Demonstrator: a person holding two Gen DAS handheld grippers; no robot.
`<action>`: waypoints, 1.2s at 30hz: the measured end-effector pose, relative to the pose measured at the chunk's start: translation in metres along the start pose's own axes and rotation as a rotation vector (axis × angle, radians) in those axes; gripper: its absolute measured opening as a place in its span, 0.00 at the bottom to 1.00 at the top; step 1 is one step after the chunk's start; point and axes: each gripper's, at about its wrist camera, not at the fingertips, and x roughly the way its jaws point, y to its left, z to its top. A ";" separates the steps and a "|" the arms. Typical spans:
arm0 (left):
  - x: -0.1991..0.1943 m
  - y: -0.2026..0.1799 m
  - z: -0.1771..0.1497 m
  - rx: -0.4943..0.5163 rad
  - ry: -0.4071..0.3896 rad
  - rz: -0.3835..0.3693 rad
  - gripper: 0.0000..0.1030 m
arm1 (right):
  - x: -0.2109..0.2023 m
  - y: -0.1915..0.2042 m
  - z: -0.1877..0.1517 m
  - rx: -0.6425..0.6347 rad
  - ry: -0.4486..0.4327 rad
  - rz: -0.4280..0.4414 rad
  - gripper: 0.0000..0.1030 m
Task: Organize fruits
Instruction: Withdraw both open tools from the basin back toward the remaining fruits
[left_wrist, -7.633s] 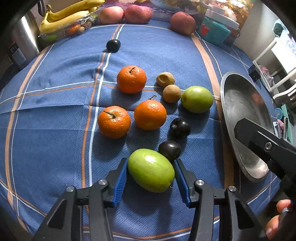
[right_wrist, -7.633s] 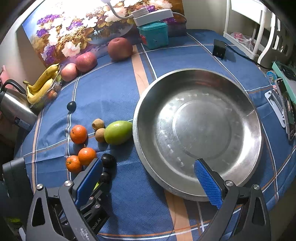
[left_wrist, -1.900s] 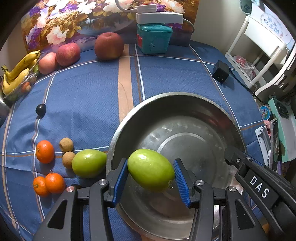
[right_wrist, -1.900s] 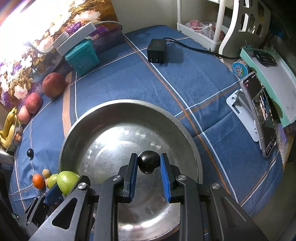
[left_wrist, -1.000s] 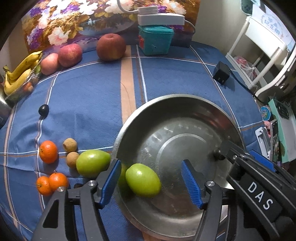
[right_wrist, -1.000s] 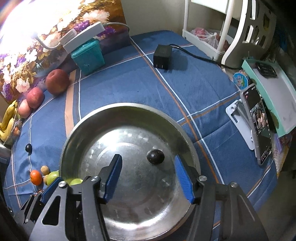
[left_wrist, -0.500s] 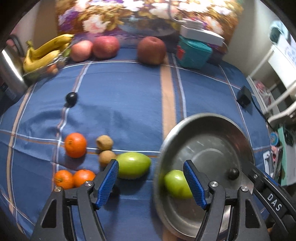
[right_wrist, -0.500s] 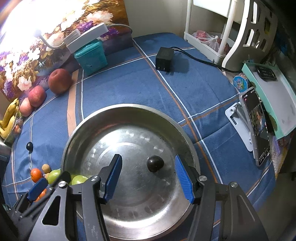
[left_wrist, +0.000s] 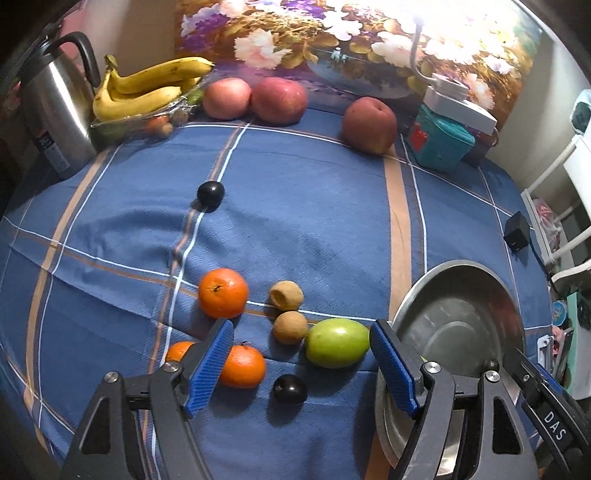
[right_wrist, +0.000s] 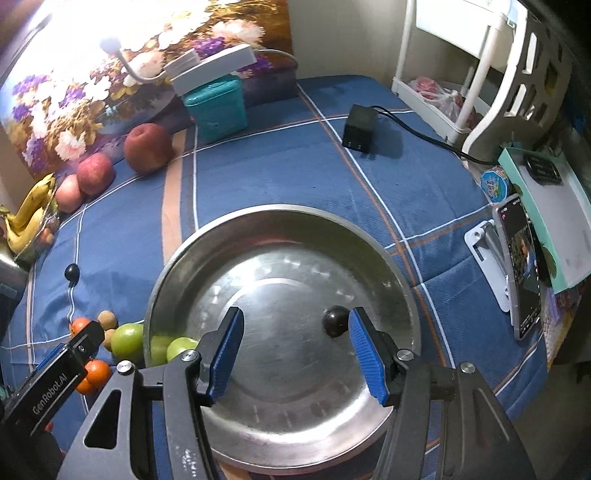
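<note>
My left gripper (left_wrist: 301, 354) hangs over the loose fruit on the blue cloth, jaws opening, pads touching nothing. Below its gap lie a green fruit (left_wrist: 337, 343), a dark plum (left_wrist: 290, 388) and an orange (left_wrist: 242, 366). Two more oranges (left_wrist: 223, 292), two small brown fruits (left_wrist: 286, 295) and a far plum (left_wrist: 210, 194) lie nearby. My right gripper (right_wrist: 295, 343) stands open and empty above the steel bowl (right_wrist: 280, 210). Inside the bowl rest a dark plum (right_wrist: 335, 320) and a green fruit (right_wrist: 181, 347).
Bananas (left_wrist: 147, 88), three apples (left_wrist: 279, 99), a kettle (left_wrist: 55, 110) and a teal box (left_wrist: 441, 144) line the back edge. A black charger (right_wrist: 360, 127) with its cable lies behind the bowl. A phone on a stand (right_wrist: 517, 266) sits at the right.
My left gripper let the green fruit go in the bowl, then swung left over the loose fruit with its jaws widening. The right gripper released the plum and stays over the bowl.
</note>
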 end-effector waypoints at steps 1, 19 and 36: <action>0.000 0.000 -0.001 -0.001 -0.001 0.002 0.81 | 0.000 0.001 0.000 -0.004 0.000 -0.001 0.59; 0.005 0.009 -0.003 0.004 -0.031 0.118 1.00 | 0.012 0.005 -0.004 -0.053 0.011 -0.083 0.84; 0.008 0.013 -0.001 0.041 -0.019 0.297 1.00 | 0.012 0.014 -0.010 -0.103 0.020 -0.115 0.84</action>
